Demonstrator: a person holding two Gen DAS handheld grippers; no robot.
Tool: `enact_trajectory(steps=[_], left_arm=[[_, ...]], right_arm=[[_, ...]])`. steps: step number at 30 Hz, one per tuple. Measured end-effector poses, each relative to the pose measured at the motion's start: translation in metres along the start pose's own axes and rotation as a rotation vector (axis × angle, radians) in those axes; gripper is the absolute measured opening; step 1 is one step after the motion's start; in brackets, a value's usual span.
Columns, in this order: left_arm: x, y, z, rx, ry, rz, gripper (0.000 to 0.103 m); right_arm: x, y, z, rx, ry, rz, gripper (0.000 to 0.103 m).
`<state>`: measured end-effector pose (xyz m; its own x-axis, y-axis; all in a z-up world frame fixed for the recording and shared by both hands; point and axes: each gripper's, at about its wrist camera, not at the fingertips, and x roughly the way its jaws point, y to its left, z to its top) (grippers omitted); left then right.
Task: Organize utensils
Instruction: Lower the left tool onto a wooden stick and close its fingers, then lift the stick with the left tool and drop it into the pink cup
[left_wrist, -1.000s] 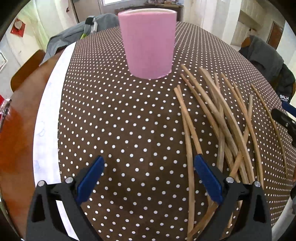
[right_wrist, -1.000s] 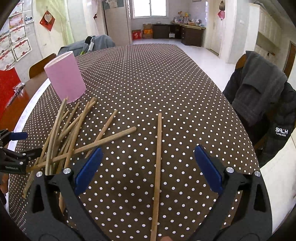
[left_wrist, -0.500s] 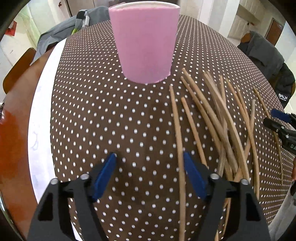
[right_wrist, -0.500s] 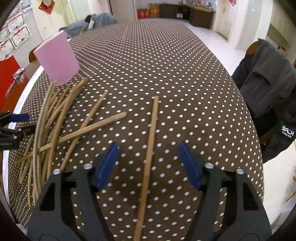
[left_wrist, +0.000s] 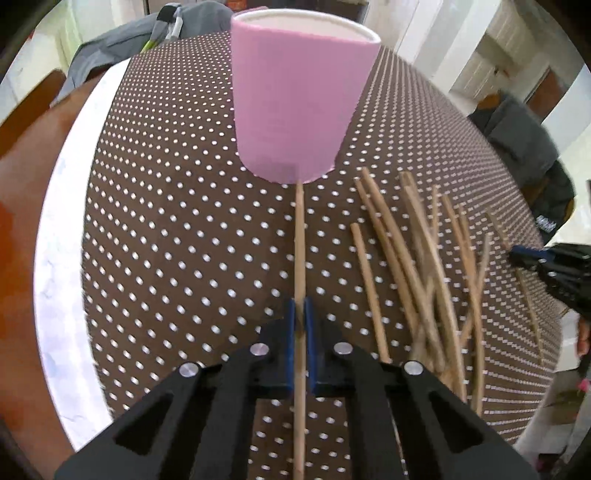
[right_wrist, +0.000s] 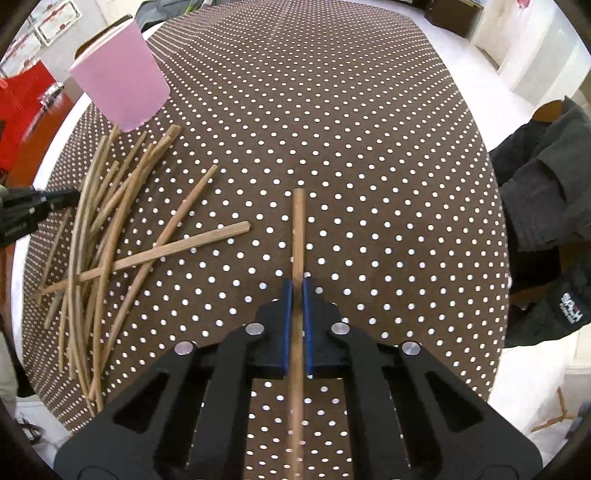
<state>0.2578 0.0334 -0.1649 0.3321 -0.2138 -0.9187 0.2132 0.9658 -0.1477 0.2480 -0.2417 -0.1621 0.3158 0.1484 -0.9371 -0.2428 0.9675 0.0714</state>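
A pink cup (left_wrist: 299, 99) stands upright on the brown dotted tablecloth (left_wrist: 166, 240); it also shows in the right wrist view (right_wrist: 122, 88). My left gripper (left_wrist: 301, 314) is shut on a thin wooden chopstick (left_wrist: 300, 240) whose far tip reaches the cup's base. A loose pile of chopsticks (left_wrist: 424, 266) lies to its right. My right gripper (right_wrist: 297, 291) is shut on a thicker chopstick (right_wrist: 298, 229) that points away from me, apart from the pile of chopsticks (right_wrist: 103, 236) on the left.
A dark jacket (right_wrist: 546, 206) hangs over a chair at the table's right edge. The table's white rim (left_wrist: 59, 229) and a wooden surface (left_wrist: 18, 206) lie to the left. Grey clothing (left_wrist: 122, 48) lies behind the cup.
Both grippers have closed from open, each on a chopstick. The left gripper has moved nearer the cup; the right gripper has moved lower over the lone chopstick.
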Motion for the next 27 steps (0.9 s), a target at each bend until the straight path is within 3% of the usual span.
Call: enact_trajectory(steps=[6, 16, 22, 27], left_arm=[[-0.031, -0.003, -0.011, 0.006, -0.151, -0.039, 0.006], [-0.099, -0.032, -0.030, 0.041, -0.493, -0.131, 0.006], [-0.130, -0.032, -0.017, 0.052, -0.703, -0.172, 0.006], [-0.144, -0.034, 0.001, 0.026, -0.853, -0.170, 0.006]], right_arm=[[-0.005, -0.014, 0.001, 0.037, -0.068, 0.085, 0.006], [-0.078, -0.029, 0.020, 0.047, -0.357, 0.246, 0.006], [-0.127, 0.002, 0.054, 0.021, -0.512, 0.309, 0.006], [-0.135, 0.036, 0.090, 0.000, -0.651, 0.335, 0.006]])
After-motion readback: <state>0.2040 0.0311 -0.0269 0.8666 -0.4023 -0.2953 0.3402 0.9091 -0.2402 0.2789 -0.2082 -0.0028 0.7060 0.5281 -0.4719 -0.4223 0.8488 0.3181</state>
